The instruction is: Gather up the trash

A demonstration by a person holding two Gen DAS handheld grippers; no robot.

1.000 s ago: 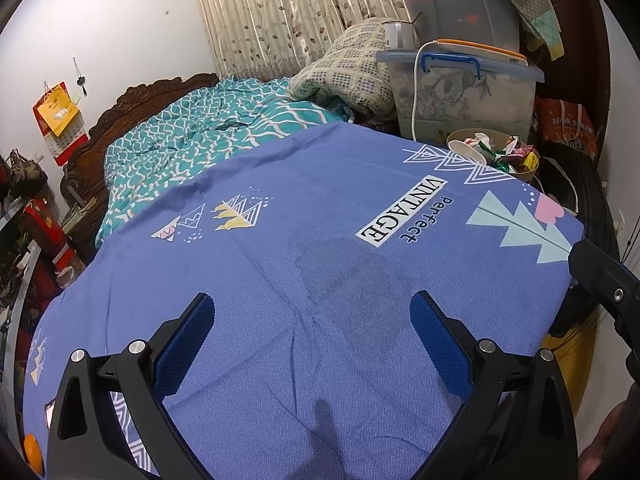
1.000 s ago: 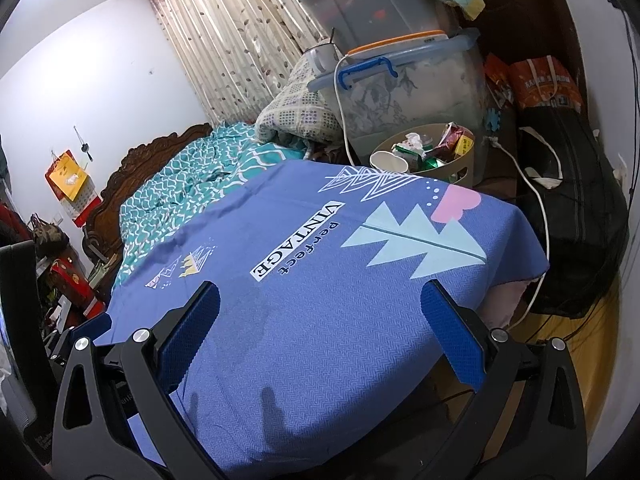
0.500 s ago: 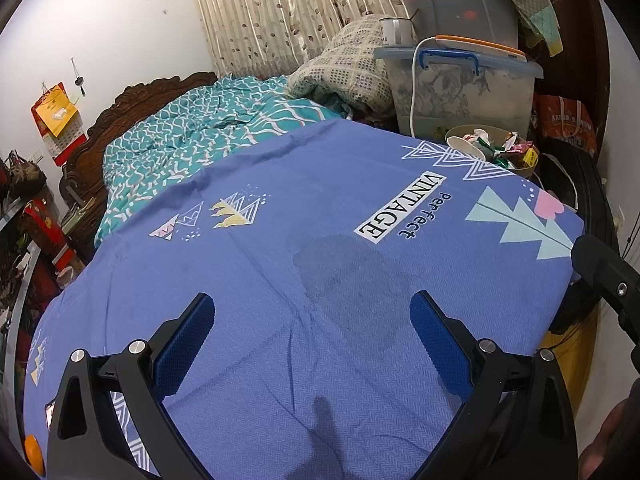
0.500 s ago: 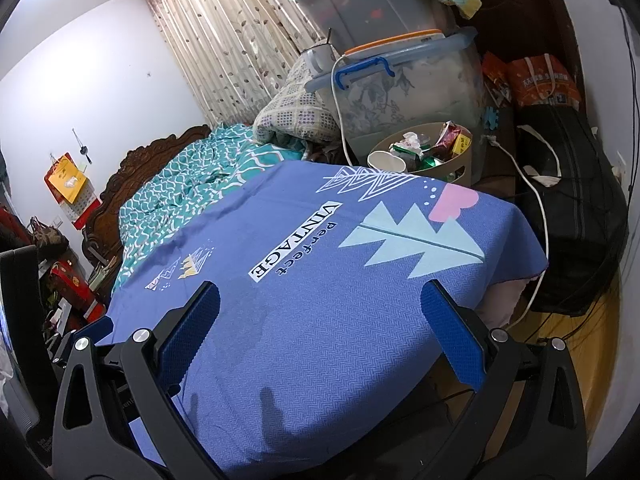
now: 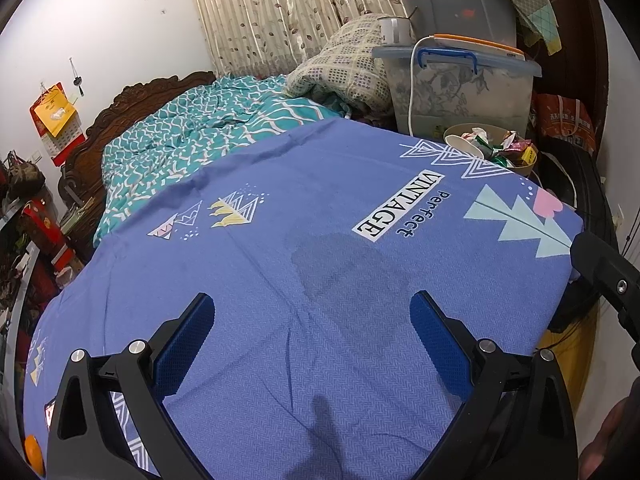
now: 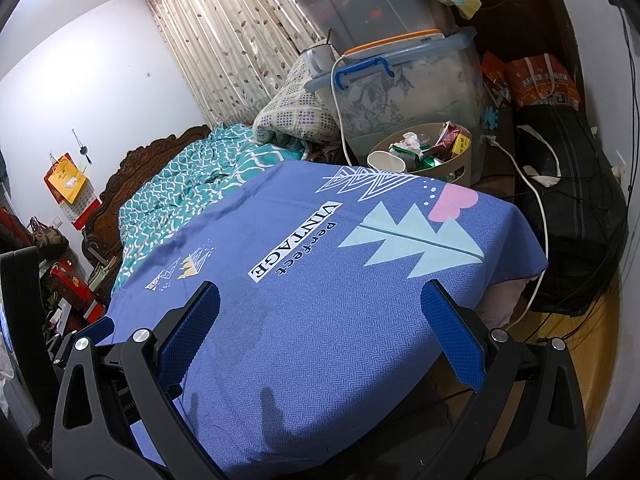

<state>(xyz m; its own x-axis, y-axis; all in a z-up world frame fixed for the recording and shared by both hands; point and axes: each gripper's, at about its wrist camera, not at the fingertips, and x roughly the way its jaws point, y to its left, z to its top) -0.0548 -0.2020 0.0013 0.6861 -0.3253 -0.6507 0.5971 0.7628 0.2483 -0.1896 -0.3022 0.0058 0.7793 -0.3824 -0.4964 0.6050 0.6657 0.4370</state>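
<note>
Change: over the last second I see almost nothing shift; both views creep slightly toward the bin [image 6: 420, 160].
Meaning: I judge collection finished or nearly so.
Left hand-held gripper [image 5: 312, 320]: released, empty.
Right hand-held gripper [image 6: 320, 312]: released, empty.
Trash [image 6: 432, 146]: in the bin, beyond the blue cloth [image 5: 320, 220].
Left view only: dark damp patch [image 5: 340, 264].
Right view only: black bag [image 6: 572, 208] on the floor.

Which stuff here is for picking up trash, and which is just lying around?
For the job:
- trash bin
- paper cup
- wrappers
- left tongs, open
- right tongs, open

Just lying about:
- blue sheet
- storage box
- folded quilt
- black bag
</note>
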